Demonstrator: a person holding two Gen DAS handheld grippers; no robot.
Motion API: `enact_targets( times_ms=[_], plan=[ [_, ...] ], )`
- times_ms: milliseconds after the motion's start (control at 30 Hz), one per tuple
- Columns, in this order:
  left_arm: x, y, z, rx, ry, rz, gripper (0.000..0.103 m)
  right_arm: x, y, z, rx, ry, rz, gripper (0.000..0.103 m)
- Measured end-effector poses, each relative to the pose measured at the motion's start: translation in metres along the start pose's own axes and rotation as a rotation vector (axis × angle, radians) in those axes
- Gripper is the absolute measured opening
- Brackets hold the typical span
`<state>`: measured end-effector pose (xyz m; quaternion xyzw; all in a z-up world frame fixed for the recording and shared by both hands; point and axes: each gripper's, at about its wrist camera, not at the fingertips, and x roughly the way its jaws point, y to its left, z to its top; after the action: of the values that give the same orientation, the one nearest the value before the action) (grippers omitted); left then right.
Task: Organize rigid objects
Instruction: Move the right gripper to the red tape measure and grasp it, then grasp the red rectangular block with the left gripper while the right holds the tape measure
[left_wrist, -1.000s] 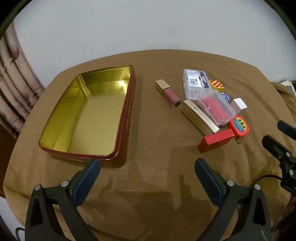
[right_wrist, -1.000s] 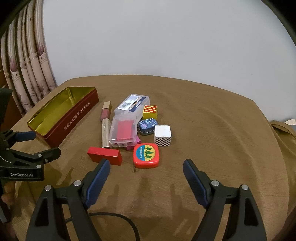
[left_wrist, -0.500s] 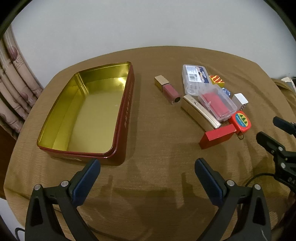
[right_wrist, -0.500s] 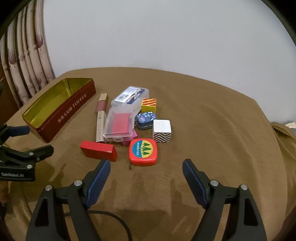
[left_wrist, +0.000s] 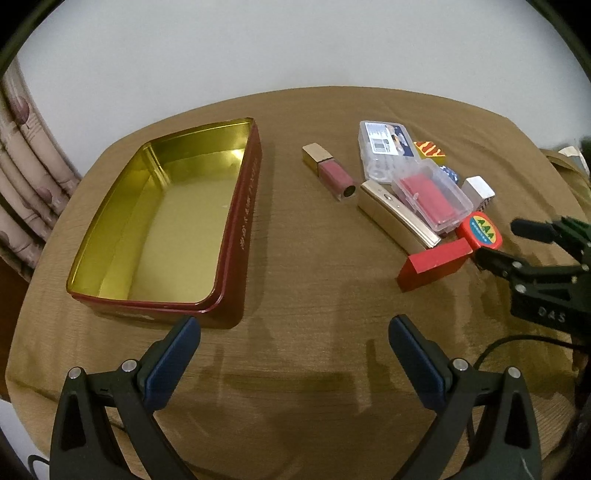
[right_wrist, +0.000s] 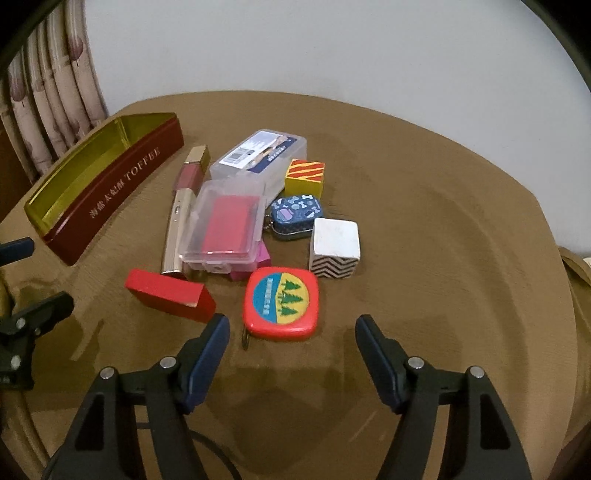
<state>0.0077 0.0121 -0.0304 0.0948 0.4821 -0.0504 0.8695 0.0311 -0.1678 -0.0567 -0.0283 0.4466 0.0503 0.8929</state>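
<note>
Hovering over the brown table (right_wrist: 424, 206), the right tongs (right_wrist: 291, 343) have just been narrowing yet stay spread, pinching nothing; the red tape measure (right_wrist: 282, 308) lies just beyond their tips at twelve o'clock, beside a red block (right_wrist: 168, 293) at ten o'clock. The left tongs (left_wrist: 293, 345) gape wide, with the toffee tin (left_wrist: 166, 229) at eleven o'clock.

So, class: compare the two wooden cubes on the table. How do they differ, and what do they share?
The striped cube is yellow with red-orange flame stripes on top; the zigzag cube has a plain white top and black chevrons on its side. The striped cube lies farther back, beside the clear case. Both are upright, similar in size, untouched.
</note>
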Motion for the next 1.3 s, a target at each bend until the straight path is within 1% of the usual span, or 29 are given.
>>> enact_targets(
  times_ms=[67, 133, 233, 300, 400, 433, 567, 667, 867, 967, 1067, 1167, 1200, 1300],
  plan=[
    [0.001, -0.002, -0.001, 0.005, 0.002, -0.010, 0.102, 0.006, 0.001, 0.002, -0.008, 0.009, -0.011, 0.073],
    [0.001, -0.003, -0.001, 0.010, 0.000, -0.016, 0.102, 0.014, 0.000, 0.005, -0.006, 0.021, -0.004, 0.073],
    [0.001, -0.006, -0.002, 0.021, 0.002, -0.030, 0.102, 0.023, -0.001, 0.007, 0.003, 0.027, 0.005, 0.068],
    [0.002, -0.008, -0.002, 0.028, 0.006, -0.031, 0.102, 0.023, -0.002, 0.008, 0.007, 0.019, 0.010, 0.067],
    [0.003, -0.012, -0.002, 0.038, 0.013, -0.040, 0.102, 0.024, -0.001, 0.008, -0.002, 0.007, 0.030, 0.053],
    [0.002, -0.014, -0.002, 0.043, 0.014, -0.041, 0.102, 0.024, 0.000, 0.008, -0.011, 0.002, 0.025, 0.048],
    [0.002, -0.026, 0.003, 0.069, 0.019, -0.050, 0.102, 0.023, -0.005, 0.005, -0.001, -0.017, 0.023, 0.048],
    [0.000, -0.035, 0.007, 0.080, 0.025, -0.077, 0.102, 0.019, -0.017, 0.001, 0.026, -0.025, -0.028, 0.048],
    [0.003, -0.055, 0.024, 0.060, 0.060, -0.160, 0.102, 0.013, -0.062, -0.017, 0.131, -0.061, -0.117, 0.048],
    [0.007, -0.064, 0.033, 0.032, 0.086, -0.195, 0.102, 0.015, -0.070, -0.020, 0.162, -0.082, -0.106, 0.048],
    [0.016, -0.069, 0.041, -0.021, 0.120, -0.217, 0.102, 0.015, -0.065, -0.022, 0.144, -0.099, -0.127, 0.048],
    [0.028, -0.072, 0.047, -0.075, 0.163, -0.239, 0.102, 0.015, -0.066, -0.023, 0.154, -0.106, -0.118, 0.048],
    [0.031, -0.073, 0.049, -0.089, 0.171, -0.242, 0.102, 0.015, -0.067, -0.024, 0.156, -0.108, -0.116, 0.048],
    [0.040, -0.077, 0.053, -0.105, 0.182, -0.214, 0.100, 0.018, -0.074, -0.024, 0.158, -0.109, -0.112, 0.048]
  ],
)
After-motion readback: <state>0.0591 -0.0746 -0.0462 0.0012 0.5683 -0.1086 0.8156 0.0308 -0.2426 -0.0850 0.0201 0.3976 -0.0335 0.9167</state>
